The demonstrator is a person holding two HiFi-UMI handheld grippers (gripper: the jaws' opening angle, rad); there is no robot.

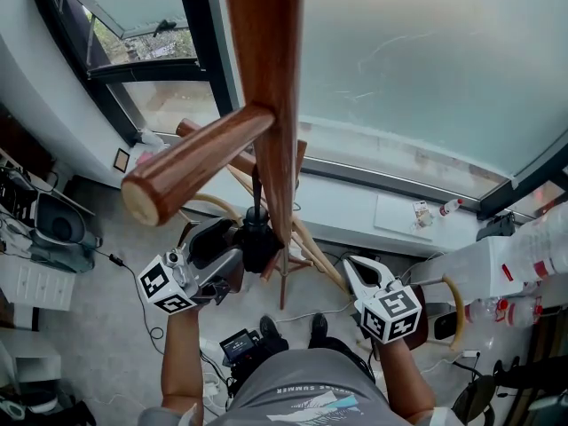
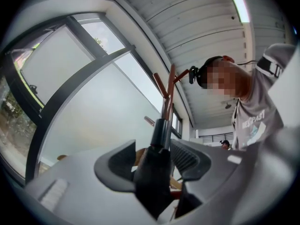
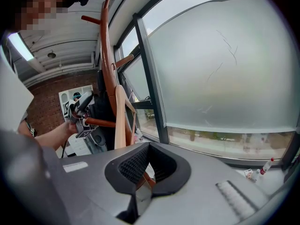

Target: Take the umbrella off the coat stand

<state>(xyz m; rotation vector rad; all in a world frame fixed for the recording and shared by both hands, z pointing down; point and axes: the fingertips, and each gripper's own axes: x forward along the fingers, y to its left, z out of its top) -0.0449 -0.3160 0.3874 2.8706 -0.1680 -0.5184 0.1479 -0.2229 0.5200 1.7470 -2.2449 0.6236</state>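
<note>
A wooden coat stand (image 1: pixel 271 78) rises in front of a frosted window, with one thick peg (image 1: pixel 191 165) jutting toward me. A folded black umbrella (image 1: pixel 257 240) hangs against the pole, low down. My left gripper (image 1: pixel 232 254) reaches it from the left and points slightly upward. In the left gripper view the umbrella (image 2: pixel 157 172) stands between the spread jaws of the left gripper (image 2: pixel 157 161), and the stand (image 2: pixel 169 86) rises beyond. My right gripper (image 1: pixel 355 269) waits to the right of the pole, shut and empty. The right gripper view shows the right gripper (image 3: pixel 149 146) with its pads together, the stand (image 3: pixel 108 55) left of it.
Light wooden rods (image 1: pixel 311 247) lean along the stand's lower part. A window sill (image 1: pixel 390 211) runs behind it, with a small bottle (image 1: pixel 448 207) on it. Cables and black gear (image 1: pixel 240 344) lie on the floor by my feet. White furniture (image 1: pixel 497 269) stands at the right, shelves (image 1: pixel 35 282) at the left.
</note>
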